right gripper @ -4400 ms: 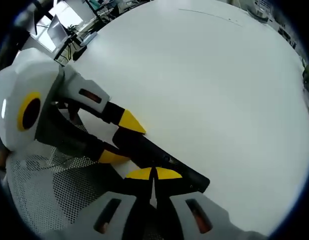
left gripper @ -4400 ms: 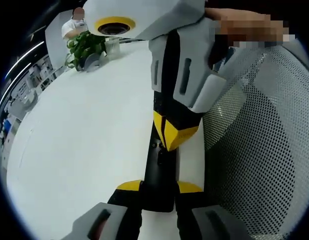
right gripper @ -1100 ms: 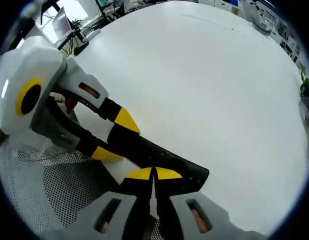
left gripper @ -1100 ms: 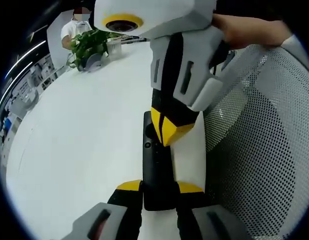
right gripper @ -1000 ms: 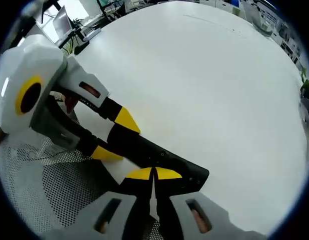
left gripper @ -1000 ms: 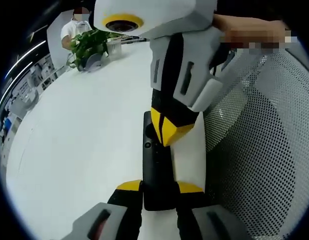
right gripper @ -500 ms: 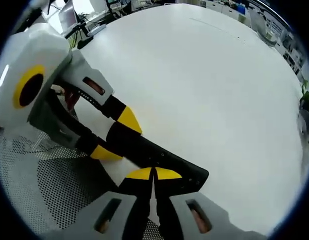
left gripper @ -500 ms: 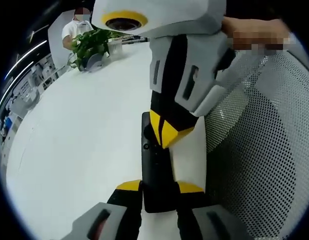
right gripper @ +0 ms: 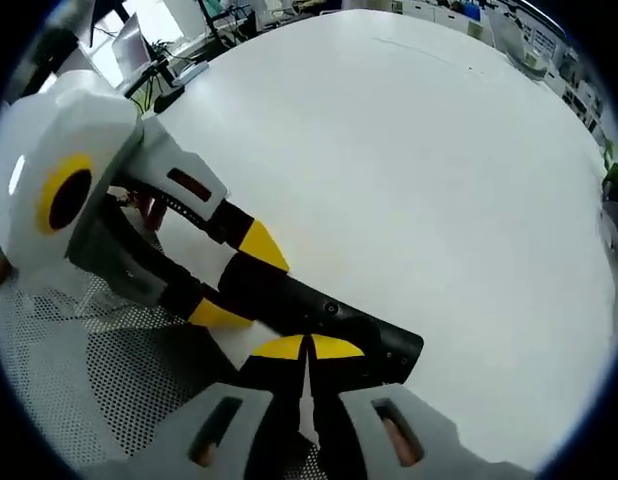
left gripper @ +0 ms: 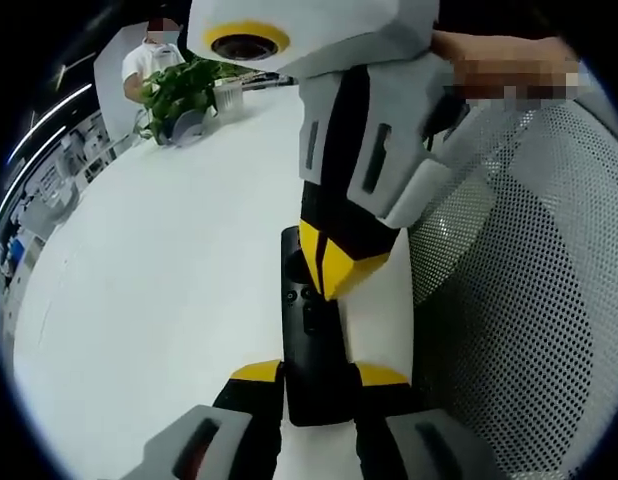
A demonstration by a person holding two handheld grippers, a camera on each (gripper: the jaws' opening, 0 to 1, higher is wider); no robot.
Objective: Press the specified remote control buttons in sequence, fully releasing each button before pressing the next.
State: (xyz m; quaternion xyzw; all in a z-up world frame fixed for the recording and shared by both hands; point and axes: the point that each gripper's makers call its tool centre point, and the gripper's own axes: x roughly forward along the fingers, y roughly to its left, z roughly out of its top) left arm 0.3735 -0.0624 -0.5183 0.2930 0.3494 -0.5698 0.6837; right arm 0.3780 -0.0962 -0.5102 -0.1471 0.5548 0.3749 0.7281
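Remote [left gripper: 311,345] between left jaws, under closed right jaws.

The left gripper [left gripper: 319,375] has black jaws tipped in yellow, set in pale grey housings with dark slots; the right gripper [left gripper: 327,270] is built alike, its bulky white-grey body carrying a yellow ring around a dark round opening; in the right gripper view its own yellow tips [right gripper: 309,348] meet above grey housings with reddish slots.
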